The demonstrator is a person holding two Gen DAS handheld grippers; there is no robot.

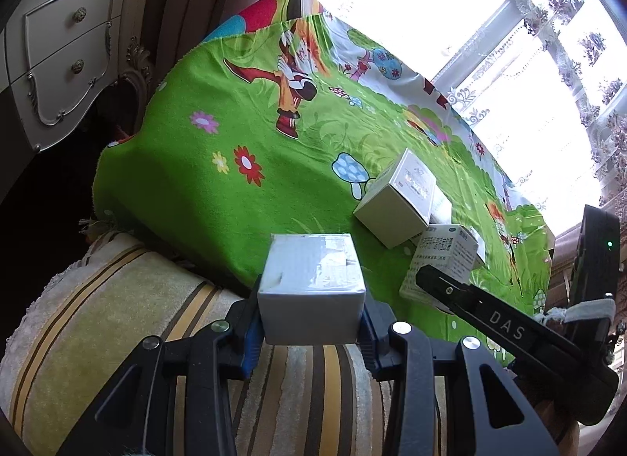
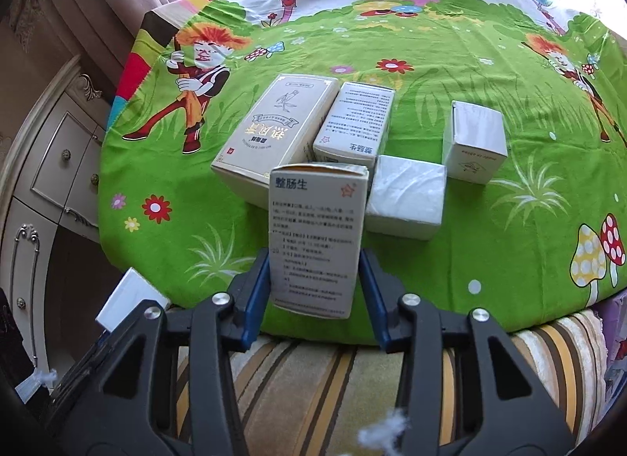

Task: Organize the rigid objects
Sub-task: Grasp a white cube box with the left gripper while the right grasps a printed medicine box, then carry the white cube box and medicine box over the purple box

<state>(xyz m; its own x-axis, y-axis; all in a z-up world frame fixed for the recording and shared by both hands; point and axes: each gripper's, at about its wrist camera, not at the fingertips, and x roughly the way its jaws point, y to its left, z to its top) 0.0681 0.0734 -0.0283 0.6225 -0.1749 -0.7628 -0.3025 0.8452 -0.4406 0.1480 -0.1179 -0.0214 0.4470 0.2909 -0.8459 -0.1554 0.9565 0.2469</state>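
My left gripper (image 1: pixel 311 299) is shut on a white taped box (image 1: pixel 311 272), held over the near edge of the green cartoon cloth (image 1: pixel 235 166). The same box shows at the lower left of the right wrist view (image 2: pixel 129 295). My right gripper (image 2: pixel 313 275) is shut on an upright white medicine box (image 2: pixel 317 240) with blue print, both blue pads against its sides. Behind that box lie a beige box (image 2: pixel 282 131) and a second medicine box (image 2: pixel 356 123). To the right stand another white taped box (image 2: pixel 407 197) and a small white cube box (image 2: pixel 474 142).
The cloth covers a raised surface, with a striped plush cover (image 2: pixel 313 377) along its near edge. A white carved dresser (image 1: pixel 66 64) stands to the left. A bright window with lace curtains (image 1: pixel 548 44) lies beyond the cloth.
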